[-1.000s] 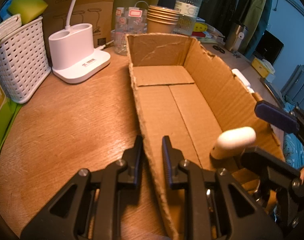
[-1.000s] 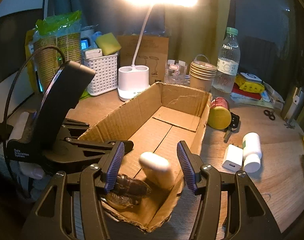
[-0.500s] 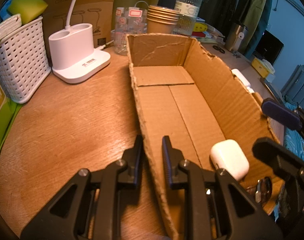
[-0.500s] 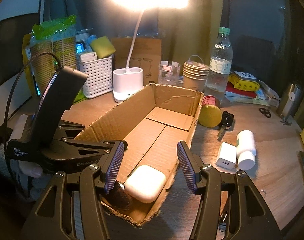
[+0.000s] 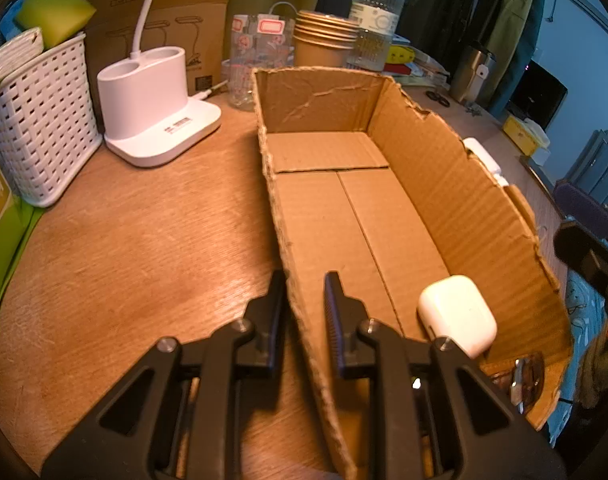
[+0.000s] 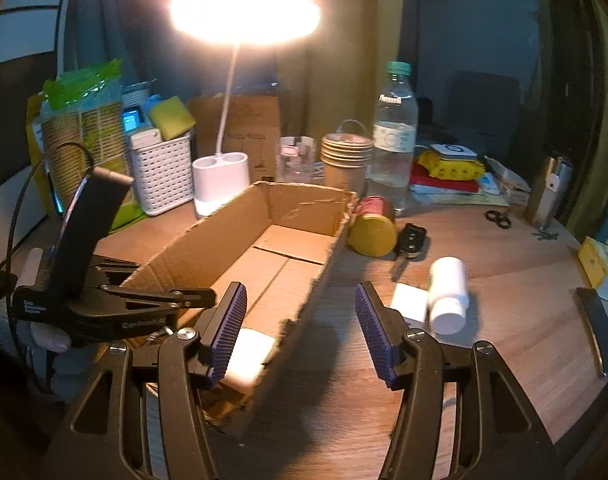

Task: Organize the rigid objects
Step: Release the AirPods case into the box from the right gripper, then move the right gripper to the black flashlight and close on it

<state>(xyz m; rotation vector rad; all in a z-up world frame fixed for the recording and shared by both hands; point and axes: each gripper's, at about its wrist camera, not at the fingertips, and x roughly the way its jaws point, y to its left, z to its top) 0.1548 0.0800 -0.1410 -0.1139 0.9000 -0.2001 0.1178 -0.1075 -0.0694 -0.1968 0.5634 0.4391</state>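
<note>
A long open cardboard box lies on the wooden desk. My left gripper is shut on the box's near left wall, one finger on each side. A white earbud case lies on the box floor at the near end, beside a dark shiny object. In the right wrist view the case shows behind my left finger. My right gripper is open and empty, raised over the box's right wall. A white pill bottle, white charger, car key and yellow-lidded tin lie right of the box.
A white desk lamp base, white basket, glass jar, stacked paper cups and water bottle stand behind and left of the box. Scissors and a yellow box lie at far right.
The earbud case dropped from between my right gripper's fingers onto the box floor. My right gripper then rose and shifted right, away from the box. The left gripper stayed put.
</note>
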